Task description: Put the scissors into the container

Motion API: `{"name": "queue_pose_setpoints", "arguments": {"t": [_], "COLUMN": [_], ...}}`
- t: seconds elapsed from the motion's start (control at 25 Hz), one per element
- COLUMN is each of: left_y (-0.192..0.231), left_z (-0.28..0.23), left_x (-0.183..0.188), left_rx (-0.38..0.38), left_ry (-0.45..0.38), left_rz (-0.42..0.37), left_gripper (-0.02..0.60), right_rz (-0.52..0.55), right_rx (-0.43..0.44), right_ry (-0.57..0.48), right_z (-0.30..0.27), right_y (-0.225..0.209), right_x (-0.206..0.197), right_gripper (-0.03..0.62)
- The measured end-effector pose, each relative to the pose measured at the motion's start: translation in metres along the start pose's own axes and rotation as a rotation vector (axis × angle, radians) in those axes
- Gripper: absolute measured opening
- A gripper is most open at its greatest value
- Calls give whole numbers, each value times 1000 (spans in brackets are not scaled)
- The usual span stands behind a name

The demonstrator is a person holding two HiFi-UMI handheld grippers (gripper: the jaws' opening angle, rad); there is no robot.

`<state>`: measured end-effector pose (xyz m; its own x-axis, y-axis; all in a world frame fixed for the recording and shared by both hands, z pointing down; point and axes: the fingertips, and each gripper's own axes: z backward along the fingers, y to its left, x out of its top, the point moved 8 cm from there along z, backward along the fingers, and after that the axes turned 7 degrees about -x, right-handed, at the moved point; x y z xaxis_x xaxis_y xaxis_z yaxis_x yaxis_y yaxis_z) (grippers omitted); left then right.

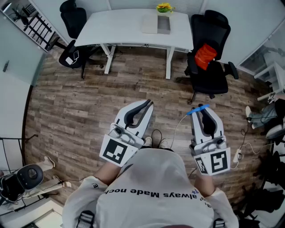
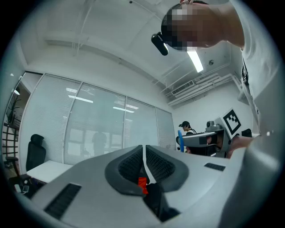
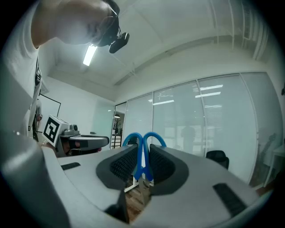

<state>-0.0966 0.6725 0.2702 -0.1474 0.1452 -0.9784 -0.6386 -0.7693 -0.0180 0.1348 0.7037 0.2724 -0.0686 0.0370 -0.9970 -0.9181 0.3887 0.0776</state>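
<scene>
**Scissors [image 3: 152, 133] gripped and off the ground, container not yet reached**

Scissors were the only part of the job in hand, carried well short of where they had to go. On the left, the left tool [image 2: 144, 150] was held at waist height with its jaws pressed together along a thin seam and nothing between them. A small red patch showed low in that seam, and what it was could not be told. On the right, the right tool [image 3: 142, 148] was pinching the scissors by the blue handles, whose two loops stood up just past the pads. So the pick-up looked done, while the carry and the drop both remained.

Across the wooden floor [image 1: 89, 102], a white surface [image 1: 120, 26] stood well apart from both tools. On it, beside some yellow flowers [image 1: 164, 7], sat a low grey box [image 1: 156, 24], probably the container meant. That was a judgement, since it was too small to read clearly, and its inside could not be seen.

The blades were hidden behind the pads in the right gripper view, and only a sliver of blue showed in the head view. The person's own body covered the floor nearest the camera.
</scene>
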Motion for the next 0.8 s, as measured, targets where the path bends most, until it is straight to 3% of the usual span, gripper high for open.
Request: {"name": "queue_pose_setpoints", "arguments": {"t": [0.48,0.8], "left_y": [24,43], "left_z": [43,32], "left_x": [-1,-11], "left_rx": [16,31], "left_ry": [3,21], "left_rz": [13,14], "left_gripper": [37,37], "right_rz": [-44,-45], "right_rx": [-40,-37], "right_ry": [7,-3], "right_z": [-3,-30], "right_y": [32,25], "right_x": [-11,-16], "right_gripper": [94,91]}}
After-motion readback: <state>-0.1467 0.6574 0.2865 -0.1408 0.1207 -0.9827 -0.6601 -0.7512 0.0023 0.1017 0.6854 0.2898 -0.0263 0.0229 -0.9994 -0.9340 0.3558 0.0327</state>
